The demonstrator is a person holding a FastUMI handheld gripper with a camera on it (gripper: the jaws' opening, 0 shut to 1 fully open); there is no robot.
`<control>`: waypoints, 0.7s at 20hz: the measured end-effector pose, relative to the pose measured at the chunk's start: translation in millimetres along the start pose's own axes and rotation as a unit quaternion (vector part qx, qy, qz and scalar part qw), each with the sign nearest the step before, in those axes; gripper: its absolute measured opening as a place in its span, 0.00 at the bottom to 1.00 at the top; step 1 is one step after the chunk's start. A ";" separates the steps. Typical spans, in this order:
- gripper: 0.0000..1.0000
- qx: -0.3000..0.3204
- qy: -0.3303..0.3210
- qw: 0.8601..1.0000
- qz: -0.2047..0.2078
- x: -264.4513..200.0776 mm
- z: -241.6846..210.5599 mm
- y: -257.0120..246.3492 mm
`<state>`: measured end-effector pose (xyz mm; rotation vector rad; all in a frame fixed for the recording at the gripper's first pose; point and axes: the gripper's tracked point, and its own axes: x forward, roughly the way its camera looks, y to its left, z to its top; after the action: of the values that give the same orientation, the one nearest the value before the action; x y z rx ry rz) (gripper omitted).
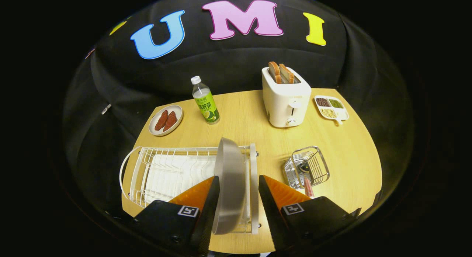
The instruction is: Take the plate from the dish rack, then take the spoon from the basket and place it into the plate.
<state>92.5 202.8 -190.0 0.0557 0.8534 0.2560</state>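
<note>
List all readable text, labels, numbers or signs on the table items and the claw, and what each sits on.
Bottle: the green label carries print, too small and blurred to read.
Toaster: no readable marking.
Claw: two square black-and-white markers, patterns only, no words or numbers. The claw is open, one finger on each side of the plate standing in the dish rack.
Nothing else carries text.
</note>
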 end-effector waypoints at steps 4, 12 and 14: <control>0.43 -0.003 0.016 1.000 0.010 2.7 -10.0 6.3; 0.33 -0.041 -0.012 0.998 -0.035 -4.2 5.5 9.8; 0.33 -0.064 -0.030 0.996 -0.052 -9.3 17.6 9.7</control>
<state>97.9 210.9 -170.1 -0.1000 0.7750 0.2091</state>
